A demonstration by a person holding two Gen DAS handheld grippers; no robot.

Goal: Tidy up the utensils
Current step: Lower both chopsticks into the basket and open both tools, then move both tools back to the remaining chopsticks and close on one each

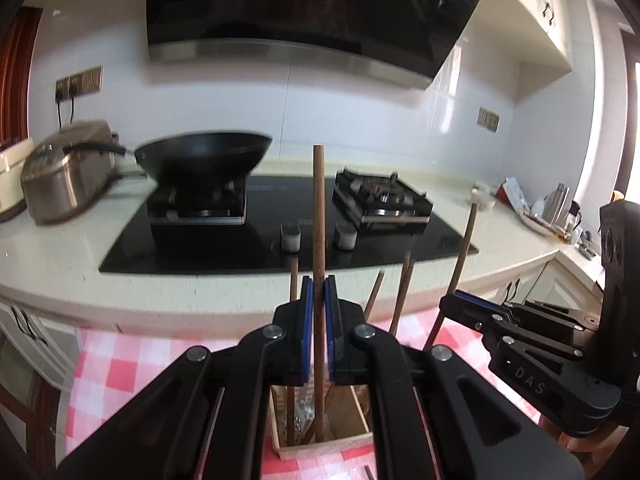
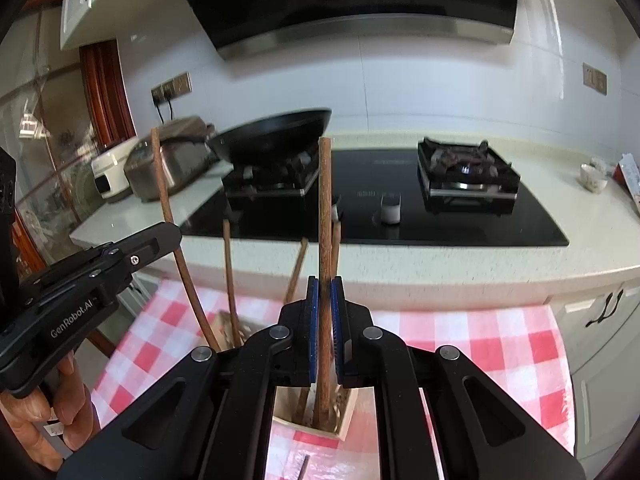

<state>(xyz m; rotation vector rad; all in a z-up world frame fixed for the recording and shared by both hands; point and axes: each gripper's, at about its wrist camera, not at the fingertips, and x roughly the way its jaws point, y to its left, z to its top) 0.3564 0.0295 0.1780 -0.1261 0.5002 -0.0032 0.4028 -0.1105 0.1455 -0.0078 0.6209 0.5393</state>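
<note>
Left wrist view: the left gripper (image 1: 319, 304) has its blue-padded jaws pinching a long brown wooden utensil handle (image 1: 319, 208), held upright. The handle's lower end stands in a pale wooden box-shaped utensil holder (image 1: 320, 446) at 6 o'clock, on a red-and-white checked tablecloth (image 1: 116, 368). Further wooden handles lean out of the holder toward 1 o'clock. The right gripper (image 1: 452, 300) appears at 3 o'clock.

Right wrist view: the right gripper (image 2: 326, 312) has its jaws pressed onto a second upright brown wooden stick (image 2: 325, 208), which also reaches down into the holder (image 2: 308, 424). The left gripper (image 2: 172, 232) enters from 9 o'clock.

Background, 12 o'clock: a black wok (image 1: 204, 156) on a black glass gas hob (image 1: 272, 236), set in a cream stone countertop (image 1: 60, 264).
</note>
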